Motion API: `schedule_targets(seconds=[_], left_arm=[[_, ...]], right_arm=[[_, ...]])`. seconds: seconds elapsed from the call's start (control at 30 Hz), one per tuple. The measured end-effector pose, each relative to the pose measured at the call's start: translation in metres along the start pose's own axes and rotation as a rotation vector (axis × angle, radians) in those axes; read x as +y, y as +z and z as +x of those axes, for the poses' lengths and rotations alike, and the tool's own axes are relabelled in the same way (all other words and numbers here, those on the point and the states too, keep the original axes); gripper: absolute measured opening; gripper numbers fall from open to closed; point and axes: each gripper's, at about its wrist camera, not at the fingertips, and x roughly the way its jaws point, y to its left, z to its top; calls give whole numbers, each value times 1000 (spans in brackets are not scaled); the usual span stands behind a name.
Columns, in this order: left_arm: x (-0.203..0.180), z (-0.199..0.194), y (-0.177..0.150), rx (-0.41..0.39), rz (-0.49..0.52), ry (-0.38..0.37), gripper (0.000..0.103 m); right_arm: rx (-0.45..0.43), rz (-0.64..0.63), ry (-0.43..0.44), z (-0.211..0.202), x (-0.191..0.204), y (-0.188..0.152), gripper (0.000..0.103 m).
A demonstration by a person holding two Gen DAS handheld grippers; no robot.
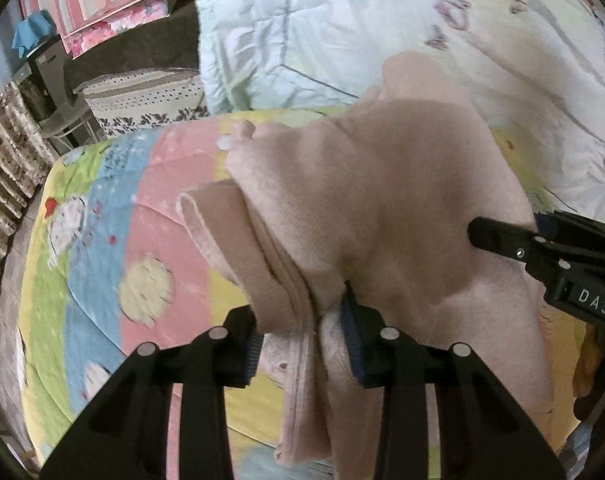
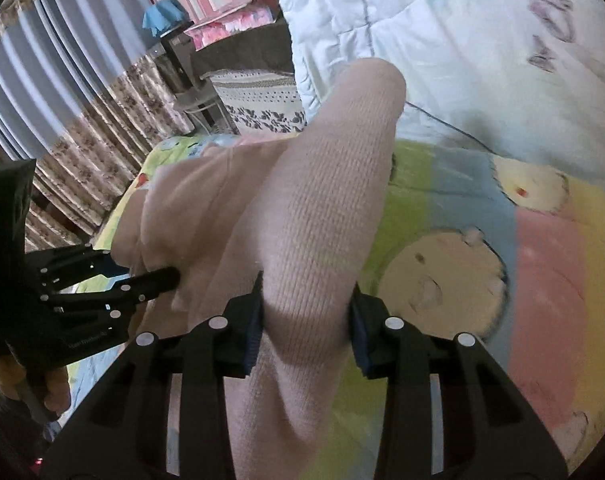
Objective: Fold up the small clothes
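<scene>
While I read "DAS" on the right gripper (image 1: 478, 236), both it and the left gripper (image 1: 300, 332) clamp the pale-pink ribbed knit garment (image 1: 402, 200) over the colourful cartoon-print quilt (image 1: 102, 240).

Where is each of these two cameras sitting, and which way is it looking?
Left wrist view: sits on the left gripper, looking down along its fingers, shut on a bunched edge of the pink garment above the colourful quilt; the right gripper enters from the right.
Right wrist view: sits on the right gripper, clamped on the garment's knit part, facing the same bed; the left gripper and a hand show at left.
Shared: garment, quilt, pale comforter, both grippers.
</scene>
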Motion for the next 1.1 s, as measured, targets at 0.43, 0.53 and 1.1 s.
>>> schedule_targets(seconds=[0.43, 0.53, 1.1], left_arm=[[-144, 50, -59, 45, 34, -26, 36], [-146, 70, -70, 44, 34, 7, 40], [-93, -41, -118, 13, -123, 159, 95]], right_arm=[[28, 25, -83, -72, -129, -112, 38], [42, 21, -81, -64, -151, -138, 38], [-120, 136, -106, -143, -132, -182, 97]])
